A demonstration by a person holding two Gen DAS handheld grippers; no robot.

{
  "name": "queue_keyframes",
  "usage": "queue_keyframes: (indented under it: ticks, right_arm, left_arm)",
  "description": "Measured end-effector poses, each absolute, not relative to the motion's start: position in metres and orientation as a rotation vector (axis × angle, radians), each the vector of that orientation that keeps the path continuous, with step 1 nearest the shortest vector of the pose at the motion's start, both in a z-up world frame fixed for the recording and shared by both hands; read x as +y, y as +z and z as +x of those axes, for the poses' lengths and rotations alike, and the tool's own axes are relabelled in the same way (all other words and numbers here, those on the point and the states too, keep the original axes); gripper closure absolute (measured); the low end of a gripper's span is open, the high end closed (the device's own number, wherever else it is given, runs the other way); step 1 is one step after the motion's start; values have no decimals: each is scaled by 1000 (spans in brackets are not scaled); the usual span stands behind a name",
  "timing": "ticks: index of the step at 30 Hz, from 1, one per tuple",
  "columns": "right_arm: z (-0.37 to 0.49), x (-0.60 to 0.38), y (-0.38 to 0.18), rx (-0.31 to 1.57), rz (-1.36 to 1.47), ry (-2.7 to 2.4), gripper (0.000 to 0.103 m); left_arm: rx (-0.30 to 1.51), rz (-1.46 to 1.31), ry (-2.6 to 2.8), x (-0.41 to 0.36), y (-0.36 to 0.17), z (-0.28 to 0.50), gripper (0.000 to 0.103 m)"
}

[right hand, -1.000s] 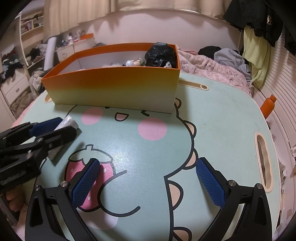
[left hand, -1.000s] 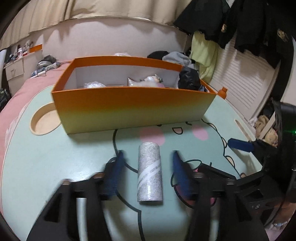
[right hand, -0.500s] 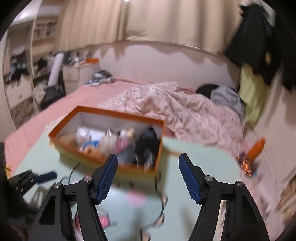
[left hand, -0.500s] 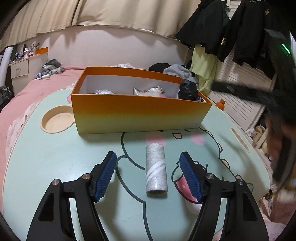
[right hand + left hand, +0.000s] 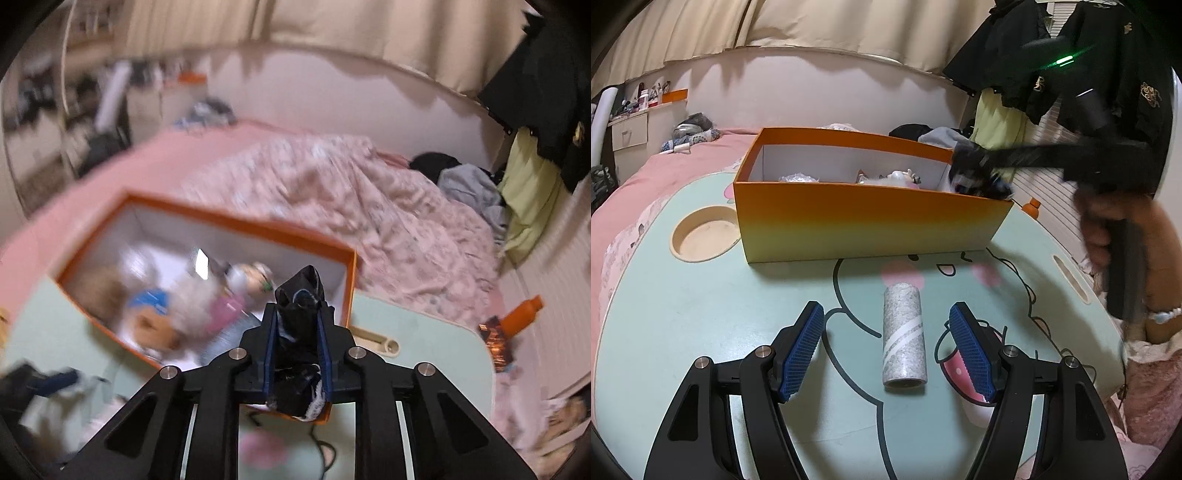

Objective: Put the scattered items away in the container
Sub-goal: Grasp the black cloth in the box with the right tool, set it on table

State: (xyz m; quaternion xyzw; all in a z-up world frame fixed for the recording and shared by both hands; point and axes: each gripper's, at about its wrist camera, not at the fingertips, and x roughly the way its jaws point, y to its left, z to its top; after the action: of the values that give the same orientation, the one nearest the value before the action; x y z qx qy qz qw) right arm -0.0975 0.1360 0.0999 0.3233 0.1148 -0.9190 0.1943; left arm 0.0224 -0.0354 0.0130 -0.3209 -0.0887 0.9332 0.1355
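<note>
While the left hand-held gripper (image 5: pixel 886 349) stood wide open on both sides of the gray roll (image 5: pixel 904 336), which lay on the counter (image 5: pixel 701 314) without touching its 2 blue pads (image 5: pixel 803 350), the right hand-held gripper (image 5: pixel 297 345) was closed on a black crumpled bag (image 5: pixel 299 332). It held the bag above the right end of the orange box (image 5: pixel 236 225), where several blurred items lay inside.

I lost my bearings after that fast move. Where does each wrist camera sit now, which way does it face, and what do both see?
Left wrist: low over the table, facing the orange box; open left gripper flanks the grey roll; the right hand shows.
Right wrist: above the box's right end, angled down into it; right gripper is shut on the black bag.
Shared: the orange box and the table.
</note>
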Motion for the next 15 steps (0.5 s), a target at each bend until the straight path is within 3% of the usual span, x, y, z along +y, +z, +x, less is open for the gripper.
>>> queue_keyframes:
  ticks: [7,15]
  right_arm:
    - [-17,167,132,1,745,-2384,84]
    - [-1,176,59,-119,1007,-2270,84]
  left_arm:
    - [-274,-934,2703,-37,13,22,32]
    - [-269,-942,2704,-35,12,21,32]
